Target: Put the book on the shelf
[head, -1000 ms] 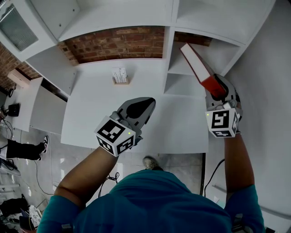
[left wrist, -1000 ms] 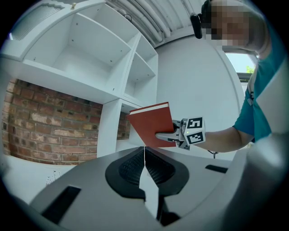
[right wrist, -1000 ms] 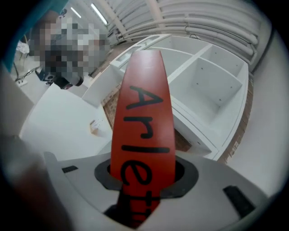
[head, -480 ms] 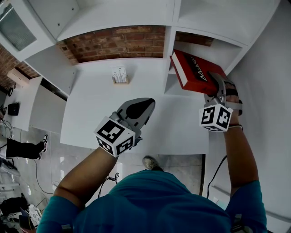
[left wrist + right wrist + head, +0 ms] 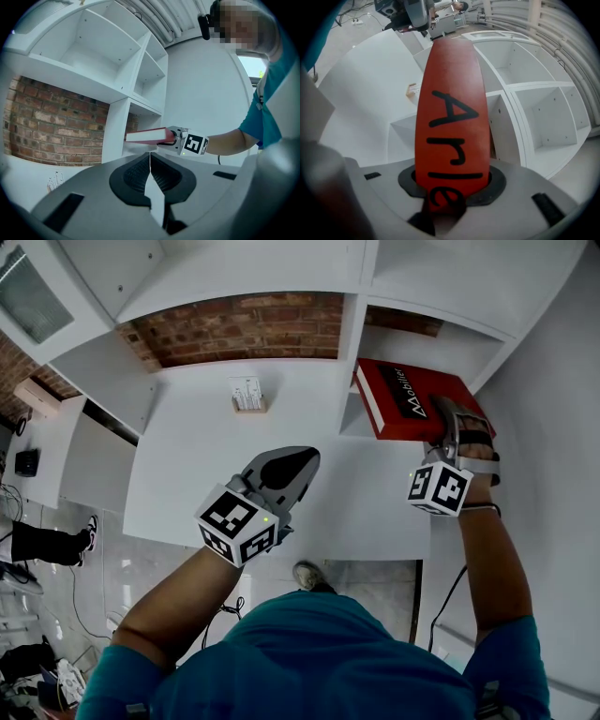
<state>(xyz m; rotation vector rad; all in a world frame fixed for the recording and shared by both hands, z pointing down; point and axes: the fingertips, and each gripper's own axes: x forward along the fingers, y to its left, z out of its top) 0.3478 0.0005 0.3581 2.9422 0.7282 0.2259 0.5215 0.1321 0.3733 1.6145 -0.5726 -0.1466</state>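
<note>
The red book [image 5: 410, 397] lies flat with its cover up, in front of the lower right compartment of the white shelf unit [image 5: 427, 345]. My right gripper [image 5: 450, 423] is shut on the book's near end. In the right gripper view the book's red spine [image 5: 452, 117], with black letters, fills the space between the jaws. My left gripper [image 5: 284, 470] hovers over the white desk [image 5: 187, 474], shut and empty. The left gripper view shows its pads [image 5: 136, 172] pressed together, with the book [image 5: 146, 136] held level beyond them.
A small card holder [image 5: 247, 395] stands on the desk near the brick wall [image 5: 244, 329]. The shelf's upright divider [image 5: 349, 343] is just left of the book. A white wall [image 5: 553, 456] runs close on the right. Another person's legs [image 5: 47, 545] are on the floor at the left.
The right gripper has turned the book from standing on edge to lying flat with the cover up, and shifted it slightly toward the shelf. The left gripper has stayed in place.
</note>
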